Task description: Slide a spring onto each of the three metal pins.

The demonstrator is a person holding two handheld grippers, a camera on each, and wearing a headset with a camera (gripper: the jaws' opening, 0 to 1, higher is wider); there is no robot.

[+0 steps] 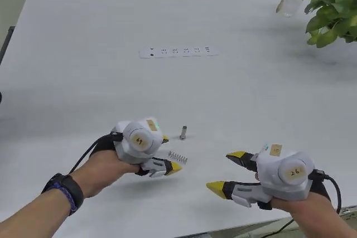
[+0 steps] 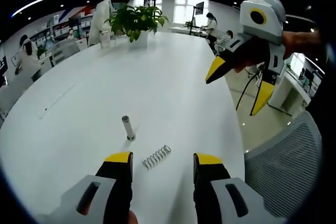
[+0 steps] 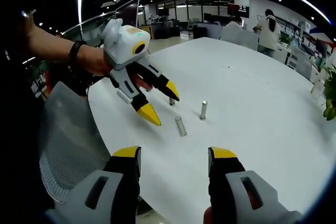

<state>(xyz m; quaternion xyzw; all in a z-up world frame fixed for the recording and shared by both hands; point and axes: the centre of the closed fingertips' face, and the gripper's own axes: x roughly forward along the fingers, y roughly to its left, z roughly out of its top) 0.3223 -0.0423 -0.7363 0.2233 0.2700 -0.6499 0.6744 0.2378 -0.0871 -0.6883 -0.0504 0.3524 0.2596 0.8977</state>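
My left hand-held gripper (image 2: 164, 158) has its yellow-tipped jaws spread apart and empty. The small coiled steel wire spring (image 2: 156, 156) lies on its side just ahead of them, between the tips. I judge the step in hand to be picking it up. I would close lightly across the coils near one end so the thin wire doesn't get crushed and the open mouth stays free to thread. Just beyond the spring stands the short, smooth grey metal pin (image 2: 127, 128), upright and narrow-based, so I expect it could tip if nudged. My right hand-held gripper (image 3: 175, 153) is also open and empty, hovering well apart from the spring and pin, and it could steady the pin. Everything rests on a matte white worktop (image 1: 251, 98).
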